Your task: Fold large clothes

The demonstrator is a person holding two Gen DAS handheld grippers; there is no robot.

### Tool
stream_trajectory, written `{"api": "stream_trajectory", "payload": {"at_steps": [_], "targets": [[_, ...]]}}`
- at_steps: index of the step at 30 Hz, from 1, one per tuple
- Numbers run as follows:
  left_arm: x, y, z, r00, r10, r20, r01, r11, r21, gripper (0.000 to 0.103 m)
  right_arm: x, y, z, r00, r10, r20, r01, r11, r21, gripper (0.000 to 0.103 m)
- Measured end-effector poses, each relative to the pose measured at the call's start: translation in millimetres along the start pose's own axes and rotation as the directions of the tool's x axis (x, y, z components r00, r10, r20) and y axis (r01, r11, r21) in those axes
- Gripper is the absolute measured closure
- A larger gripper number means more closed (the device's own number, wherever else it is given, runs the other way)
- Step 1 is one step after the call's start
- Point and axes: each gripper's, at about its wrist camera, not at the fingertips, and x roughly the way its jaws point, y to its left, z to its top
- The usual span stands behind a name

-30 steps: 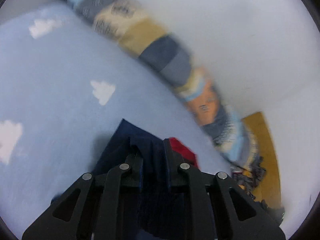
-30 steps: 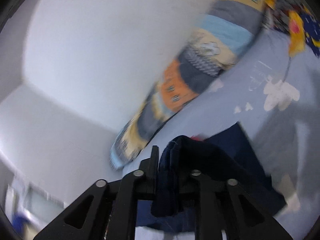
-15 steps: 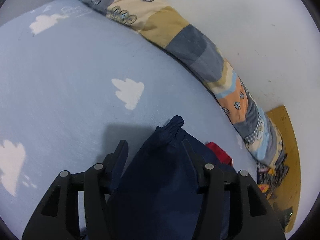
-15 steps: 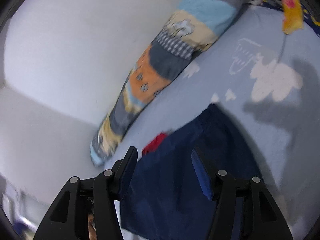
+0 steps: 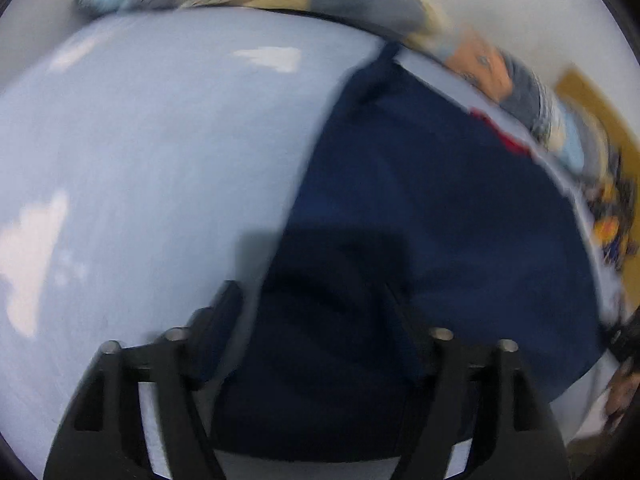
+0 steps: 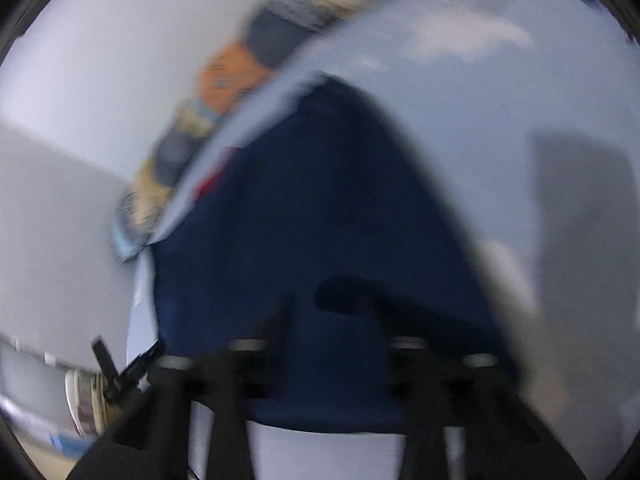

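Garment [image 5: 432,200]: navy, lying flat on the pale blue bed [image 5: 160,160].
Left gripper [image 5: 316,312]: fingers opening, cloth between them, unpressed.
Right gripper [image 6: 340,320]: fingers spread over the garment, released.

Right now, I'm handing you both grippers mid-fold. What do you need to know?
Left gripper: jaws opening, navy garment between them, not pinched.
Right gripper: view blurred, jaws look apart over the garment's near edge, no grip visible.
The garment lies spread on the light blue bed sheet, with a red item at its far edge.
Done: garment laid down. How many folds are done, I cannot tell.
Left: check its shape, then regrasp and fold.
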Motion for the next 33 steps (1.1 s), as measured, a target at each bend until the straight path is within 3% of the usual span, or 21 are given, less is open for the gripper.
{"api": "stream_trajectory", "payload": {"at_steps": [1, 2, 3, 4, 7, 10, 13, 16, 19, 21, 23, 26, 30, 33], "targets": [[-6.5, 0.6, -0.1, 1.0, 0.013, 0.0, -0.013, 1.0, -0.011, 0.031, -7.7, -4.2, -0.2, 1.0, 0.022, 0.014, -0.023, 0.999, 0.03, 0.101], [-11.5, -1.1, 0.0, 1.0, 0.028, -0.003, -0.028, 1.0, -0.009, 0.032, -17.2, -2.1, -1.9, 0.999, 0.016, 0.034, -0.017, 1.0, 0.024, 0.092], [-22.1, -5.8, -0.9, 0.999, 0.041, 0.011, -0.041, 0.999, -0.005, 0.033, -25.6, 4.7, -4.3, 0.999, -0.003, 0.051, 0.003, 1.0, -0.01, 0.081], [-33.0, -10.9, -2.6, 0.999, 0.038, 0.037, -0.039, 0.999, 0.002, 0.033, -36.5, 15.0, -9.8, 0.997, -0.016, 0.076, 0.021, 0.998, -0.058, 0.078], [-71.4, -42.5, -15.4, 0.992, 0.016, 0.122, -0.023, 0.998, 0.059, 0.033, -50.7, 42.9, -28.7, 0.995, 0.045, 0.09, -0.033, 0.99, -0.136, 0.077], [-84.5, -80.1, -32.5, 0.989, -0.035, 0.142, 0.016, 0.991, 0.134, 0.033, -39.5, 83.8, -59.7, 0.996, 0.072, 0.046, -0.058, 0.967, -0.247, 0.076], [-75.2, -126.5, -46.5, 0.99, -0.05, 0.129, 0.018, 0.972, 0.234, 0.032, -6.7, 126.7, -94.9, 0.999, 0.048, -0.005, -0.046, 0.936, -0.349, 0.076], [-50.4, -148.5, -51.9, 0.993, 0.001, 0.114, -0.034, 0.957, 0.288, 0.032, 29.7, 155.0, -119.5, 0.999, 0.008, -0.045, -0.026, 0.908, -0.419, 0.077], [-27.5, -119.9, -51.4, 0.984, 0.15, 0.092, -0.168, 0.958, 0.232, 0.032, 54.4, 130.8, -123.9, 0.993, -0.106, -0.051, 0.079, 0.921, -0.381, 0.085], [-27.6, -98.1, -51.0, 0.99, 0.119, 0.081, -0.132, 0.973, 0.19, 0.032, 52.7, 100.9, -116.6, 0.994, -0.104, -0.044, 0.087, 0.954, -0.288, 0.1], [-30.9, -97.0, -51.2, 0.985, 0.146, 0.088, -0.161, 0.965, 0.205, 0.03, 42.8, 76.7, -113.6, 0.997, -0.07, -0.028, 0.064, 0.978, -0.196, 0.103], [-39.7, -100.6, -53.5, 0.983, 0.166, 0.082, -0.178, 0.97, 0.166, 0.029, 27.3, 70.9, -125.5, 0.994, -0.109, 0.014, 0.11, 0.977, -0.182, 0.1], [-58.1, -116.7, -68.5, 0.995, 0.065, 0.074, -0.073, 0.991, 0.108, 0.029, 13.1, 90.9, -149.2, 0.984, -0.166, 0.072, 0.179, 0.954, -0.24, 0.08], [-71.1, -131.3, -91.9, 0.986, 0.111, 0.123, -0.12, 0.991, 0.066, 0.024, -3.9, 104.9, -154.9, 0.973, -0.176, 0.152, 0.216, 0.928, -0.304, 0.078]]}}
